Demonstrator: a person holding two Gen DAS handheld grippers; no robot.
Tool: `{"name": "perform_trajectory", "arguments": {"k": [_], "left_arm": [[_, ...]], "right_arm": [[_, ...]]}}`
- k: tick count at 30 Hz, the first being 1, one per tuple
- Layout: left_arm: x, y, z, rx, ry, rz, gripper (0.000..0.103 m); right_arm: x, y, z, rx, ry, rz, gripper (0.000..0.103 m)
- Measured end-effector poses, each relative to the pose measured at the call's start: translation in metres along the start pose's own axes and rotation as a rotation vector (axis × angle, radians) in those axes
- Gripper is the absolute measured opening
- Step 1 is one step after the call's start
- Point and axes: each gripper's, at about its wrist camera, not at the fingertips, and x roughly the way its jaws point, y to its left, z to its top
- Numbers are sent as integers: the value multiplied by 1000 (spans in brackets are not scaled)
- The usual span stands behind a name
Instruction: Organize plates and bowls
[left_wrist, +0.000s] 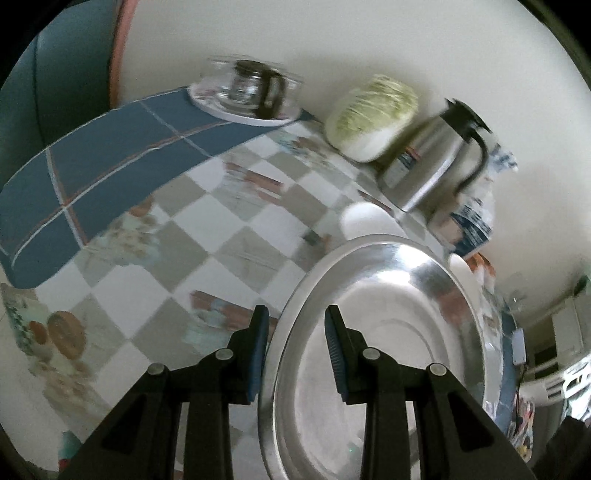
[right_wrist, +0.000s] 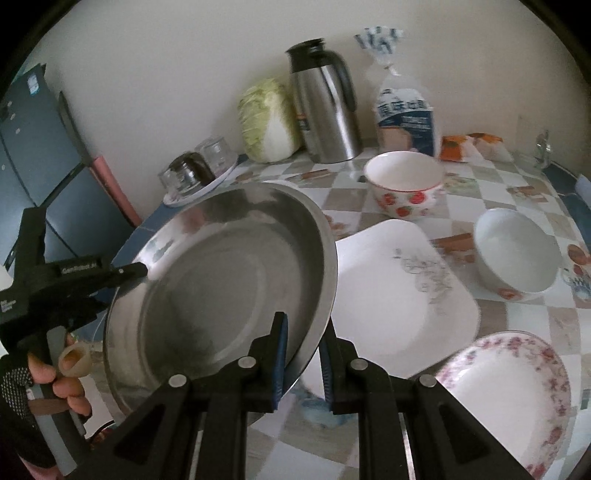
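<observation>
A large steel plate (right_wrist: 221, 280) is held tilted above the table by both grippers. My right gripper (right_wrist: 303, 354) straddles its near rim, jaws close on it. My left gripper (left_wrist: 297, 343) straddles the opposite rim of the steel plate (left_wrist: 388, 332); it also shows in the right wrist view (right_wrist: 136, 271) at the plate's left edge. A white square plate (right_wrist: 399, 291) lies under the steel plate's right edge. A strawberry bowl (right_wrist: 406, 184), a white bowl (right_wrist: 517, 254) and a pink floral plate (right_wrist: 509, 398) sit on the checked table.
A steel thermos (right_wrist: 325, 107), a cabbage (right_wrist: 267, 122), a food bag (right_wrist: 406, 118) and a tray of upturned glasses (right_wrist: 199, 170) stand along the wall. A blue cloth (left_wrist: 110, 166) covers the table's left part.
</observation>
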Motion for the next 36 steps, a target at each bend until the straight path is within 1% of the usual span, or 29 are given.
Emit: {"name": "perform_trajectory", "arguments": {"k": [6, 10, 14, 17, 21, 26, 36], "left_arm": [[8, -40, -13, 87, 13, -44, 32], [17, -63, -21, 153, 27, -50, 32], [26, -79, -28, 196, 43, -62, 32], [31, -86, -31, 210, 51, -71, 32], [42, -90, -34, 219, 72, -50, 32], [54, -91, -35, 219, 91, -37, 32], [69, -93, -31, 219, 110, -43, 32]], "right_arm": [[-15, -39, 1, 51, -25, -29, 18], [-20, -62, 2, 96, -34, -44, 18], [-24, -82, 4, 137, -42, -60, 18], [-24, -95, 4, 159, -46, -64, 18], [-15, -104, 1, 187, -17, -77, 18], [-8, -110, -2, 203, -5, -84, 18], [6, -115, -4, 217, 27, -109, 18]]}}
